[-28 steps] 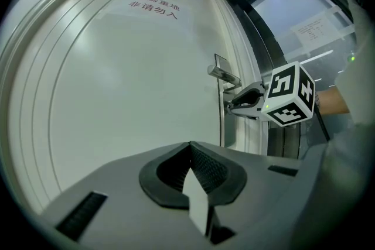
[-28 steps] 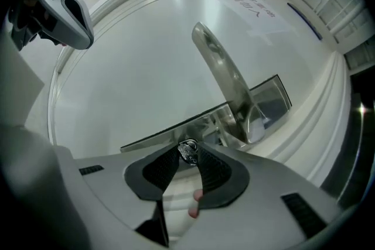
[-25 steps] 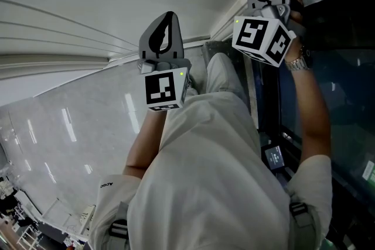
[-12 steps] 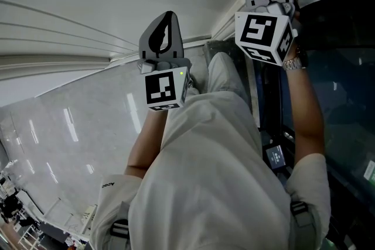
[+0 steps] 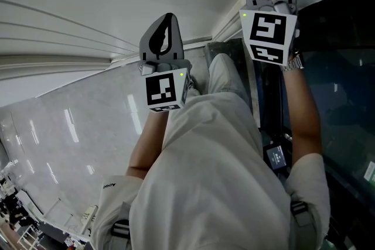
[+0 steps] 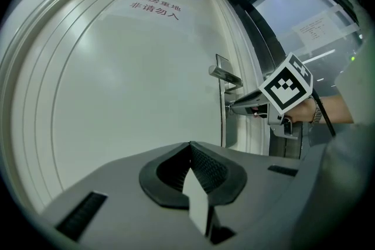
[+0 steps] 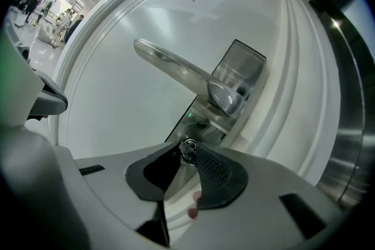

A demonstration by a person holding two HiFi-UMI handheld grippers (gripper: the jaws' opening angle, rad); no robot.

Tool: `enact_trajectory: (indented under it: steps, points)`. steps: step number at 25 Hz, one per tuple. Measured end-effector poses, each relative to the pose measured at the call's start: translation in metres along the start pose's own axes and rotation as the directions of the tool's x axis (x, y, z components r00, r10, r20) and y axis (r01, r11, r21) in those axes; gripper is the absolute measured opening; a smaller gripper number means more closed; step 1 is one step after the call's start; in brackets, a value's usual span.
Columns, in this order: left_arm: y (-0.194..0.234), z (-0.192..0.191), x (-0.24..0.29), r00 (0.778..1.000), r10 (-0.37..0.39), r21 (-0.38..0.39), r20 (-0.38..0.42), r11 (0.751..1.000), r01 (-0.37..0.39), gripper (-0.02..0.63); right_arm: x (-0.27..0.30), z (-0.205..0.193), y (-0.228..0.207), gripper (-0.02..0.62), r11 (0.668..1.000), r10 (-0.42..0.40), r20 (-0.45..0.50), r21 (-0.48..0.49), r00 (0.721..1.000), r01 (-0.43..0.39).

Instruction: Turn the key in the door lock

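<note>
Low in the right gripper view, dead centre: key (image 7: 187,148) pinched at the very tips of the right tool (image 7: 188,155), jaws just closed in and now clamped on the key's head. Aimed at the door lock (image 7: 205,120), set just under the lever handle (image 7: 176,70) on the white door (image 7: 129,91). Depth of the blade in the cylinder: not visible from here.

Judged to be mid-turn, with the grip taken and the rotation still to finish. For a clean result:

- Keep the clamp firm on the key's head, since only the tips are holding it and a slip looks easy.
- Roll about the key's own line only, with no push to either side of the frame, to spare the blade from bending.
- Stay below the lever handle and avoid nudging it.
- Ease off on meeting a hard stop rather than forcing past it.

Left of centre in the head view: left tool (image 6: 189,149), jaws together on nothing, held facing the door and well apart from the lock. Best left parked there, out of the turning wrist's way.
</note>
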State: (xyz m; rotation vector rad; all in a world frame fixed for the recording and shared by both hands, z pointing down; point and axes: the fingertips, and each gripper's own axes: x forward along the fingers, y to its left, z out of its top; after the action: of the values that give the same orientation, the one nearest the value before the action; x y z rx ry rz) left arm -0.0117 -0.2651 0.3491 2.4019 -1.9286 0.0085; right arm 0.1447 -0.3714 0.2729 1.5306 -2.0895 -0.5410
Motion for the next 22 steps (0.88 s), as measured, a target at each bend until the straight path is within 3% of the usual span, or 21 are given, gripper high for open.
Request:
enact_trajectory:
  steps: [7, 10, 12, 13, 17, 19, 22]
  points:
    - [0.0000, -0.0010, 0.0013, 1.000, -0.003, -0.003, 0.001, 1.000, 0.003, 0.006, 0.0013, -0.0003, 0.0006, 0.089, 0.998, 0.015, 0.004, 0.062, 1.000, -0.016]
    - [-0.0006, -0.0019, 0.0008, 1.000, -0.003, -0.002, -0.004, 1.000, 0.003, 0.006, 0.0007, -0.0026, -0.0018, 0.086, 0.980, 0.048, 0.011, 0.192, 0.999, -0.049]
    - [-0.0007, -0.0017, 0.0006, 1.000, -0.006, 0.000, -0.004, 1.000, 0.006, 0.006, 0.0010, -0.0056, -0.0046, 0.014, 0.944, 0.063, 0.021, 0.323, 0.998, -0.067]
    - [-0.0002, -0.0019, 0.0006, 1.000, -0.007, 0.001, -0.004, 1.000, 0.007, 0.006, 0.0012, -0.0063, -0.0057, 0.014, 0.932, 0.057, 0.023, 0.357, 0.998, -0.062]
    - [0.0035, -0.0046, 0.0007, 1.000, -0.004, 0.001, -0.012, 1.000, 0.004, 0.006, 0.0023, -0.0078, -0.0064, 0.012, 0.918, 0.039, 0.023, 0.394, 0.999, -0.045]
    - [0.0049, -0.0037, 0.0007, 1.000, 0.000, 0.001, -0.010, 1.000, 0.000, 0.006, 0.0029, -0.0083, -0.0065, 0.012, 0.869, 0.073, 0.023, 0.489, 0.997, -0.075]
    - [0.0050, -0.0024, -0.0002, 1.000, 0.001, 0.001, -0.008, 1.000, -0.001, 0.006, 0.0029, -0.0086, -0.0076, 0.014, 0.747, 0.118, 0.038, 0.655, 0.992, -0.114]
